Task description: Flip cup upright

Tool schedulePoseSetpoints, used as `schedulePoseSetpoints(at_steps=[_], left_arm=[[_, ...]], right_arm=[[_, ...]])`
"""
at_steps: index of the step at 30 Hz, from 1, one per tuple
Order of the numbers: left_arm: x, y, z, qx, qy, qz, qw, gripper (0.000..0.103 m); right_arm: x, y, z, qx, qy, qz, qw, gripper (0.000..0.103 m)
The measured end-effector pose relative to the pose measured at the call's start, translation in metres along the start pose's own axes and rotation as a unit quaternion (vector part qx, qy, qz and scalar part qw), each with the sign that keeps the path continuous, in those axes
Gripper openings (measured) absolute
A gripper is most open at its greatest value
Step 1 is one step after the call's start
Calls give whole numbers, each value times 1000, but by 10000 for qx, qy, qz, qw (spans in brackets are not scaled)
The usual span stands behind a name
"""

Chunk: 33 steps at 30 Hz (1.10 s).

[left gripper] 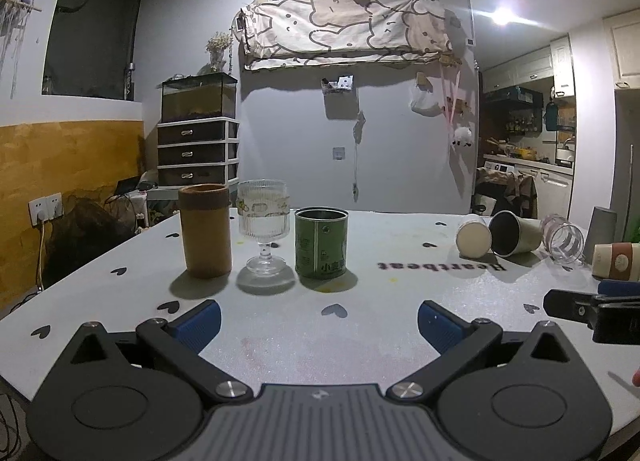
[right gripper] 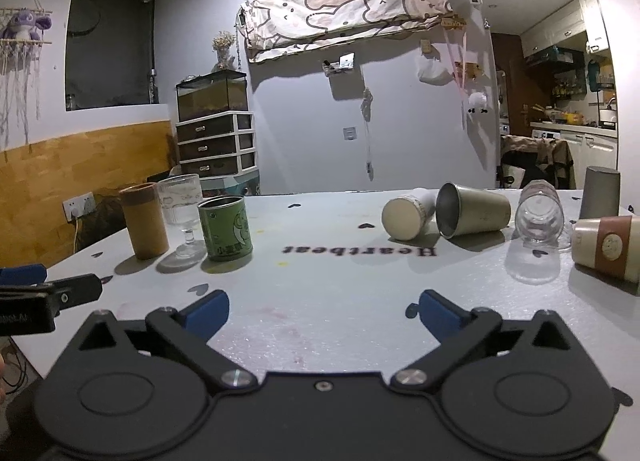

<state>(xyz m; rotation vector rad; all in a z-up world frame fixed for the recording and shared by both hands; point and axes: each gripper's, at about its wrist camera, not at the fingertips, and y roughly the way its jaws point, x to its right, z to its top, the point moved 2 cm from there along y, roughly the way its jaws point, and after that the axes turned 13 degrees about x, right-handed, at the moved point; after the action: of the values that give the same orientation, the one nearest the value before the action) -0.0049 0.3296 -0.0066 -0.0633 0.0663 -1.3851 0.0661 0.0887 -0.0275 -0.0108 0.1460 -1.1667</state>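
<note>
Several cups lie on their sides at the table's right: a white cup [right gripper: 405,217], a steel cup [right gripper: 472,210], a clear glass [right gripper: 538,217] and a cream cup with a brown band [right gripper: 606,247]. They also show in the left wrist view: the white cup [left gripper: 474,238], the steel cup [left gripper: 516,233], the clear glass [left gripper: 564,238] and the cream cup [left gripper: 614,260]. My left gripper [left gripper: 319,319] is open and empty, low over the table. My right gripper [right gripper: 322,311] is open and empty, well short of the fallen cups.
Upright at the left stand a brown cylinder cup [left gripper: 205,231], a ribbed stemmed glass [left gripper: 264,235] and a green tin [left gripper: 321,243]. A grey cup [right gripper: 600,191] stands bottom-up at the far right. The white table [right gripper: 320,269] bears heart marks and "Heartbeat" lettering.
</note>
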Motion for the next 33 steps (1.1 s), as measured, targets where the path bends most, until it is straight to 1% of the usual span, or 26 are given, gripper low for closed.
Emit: schedulePoseSetpoints(at_steps=[6, 33], left_arm=[[0, 1, -1, -22, -26, 60, 10000, 103], [0, 2, -1, -35, -29, 64, 10000, 103]], right_arm=[[0, -1, 1, 17, -46, -27, 10000, 103], [-1, -2, 1, 30, -51, -40, 10000, 103]])
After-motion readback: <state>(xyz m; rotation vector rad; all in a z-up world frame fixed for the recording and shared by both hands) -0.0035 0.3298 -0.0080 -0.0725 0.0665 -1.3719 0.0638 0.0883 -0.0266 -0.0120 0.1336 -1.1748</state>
